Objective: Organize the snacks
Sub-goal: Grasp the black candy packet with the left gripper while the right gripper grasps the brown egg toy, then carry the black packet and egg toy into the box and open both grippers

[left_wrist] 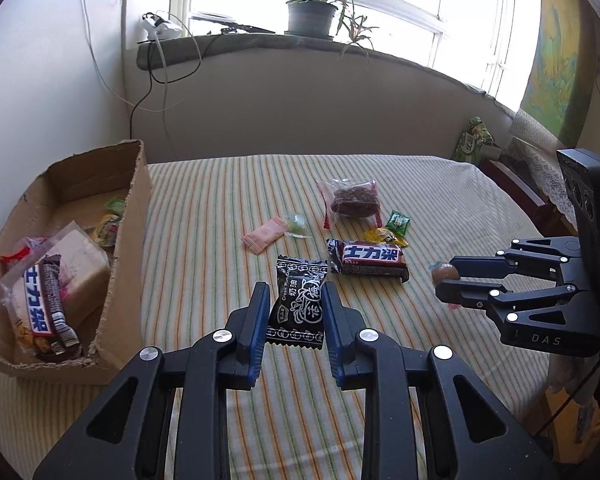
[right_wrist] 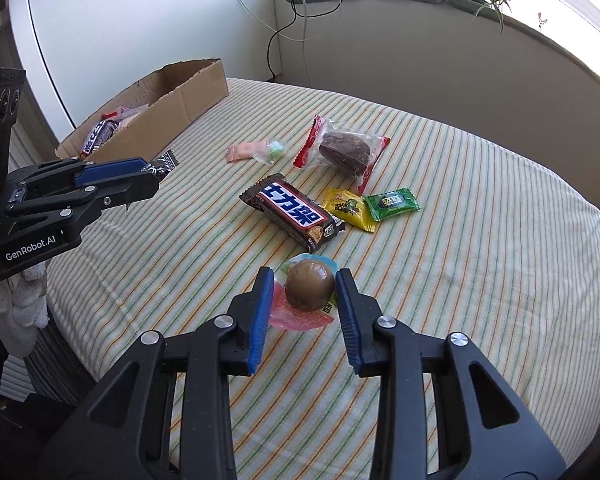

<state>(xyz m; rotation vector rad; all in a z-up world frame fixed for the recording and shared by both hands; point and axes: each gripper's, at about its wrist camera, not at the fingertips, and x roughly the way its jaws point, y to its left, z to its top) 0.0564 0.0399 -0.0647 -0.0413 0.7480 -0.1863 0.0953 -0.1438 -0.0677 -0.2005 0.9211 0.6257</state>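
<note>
My left gripper (left_wrist: 296, 294) is shut on a black plum candy packet (left_wrist: 296, 312), held off the striped cloth to the right of the cardboard box (left_wrist: 132, 216). The right wrist view shows that gripper (right_wrist: 150, 178) from the side with the packet's end (right_wrist: 165, 163) sticking out. My right gripper (right_wrist: 305, 282) is down at the cloth, its pads against a wrapped brown egg (right_wrist: 310, 290); the left wrist view shows it (left_wrist: 444, 276) pinching the egg (left_wrist: 444, 272). A Snickers bar (right_wrist: 294, 210) lies just beyond it.
On the striped cloth (right_wrist: 460, 280) lie a dark cake in a clear packet (right_wrist: 344, 148), a yellow candy (right_wrist: 346, 208), a green candy (right_wrist: 392, 204), a pink candy (right_wrist: 244, 150) and a pale green candy (right_wrist: 276, 150). The box (right_wrist: 188, 100) holds several snacks.
</note>
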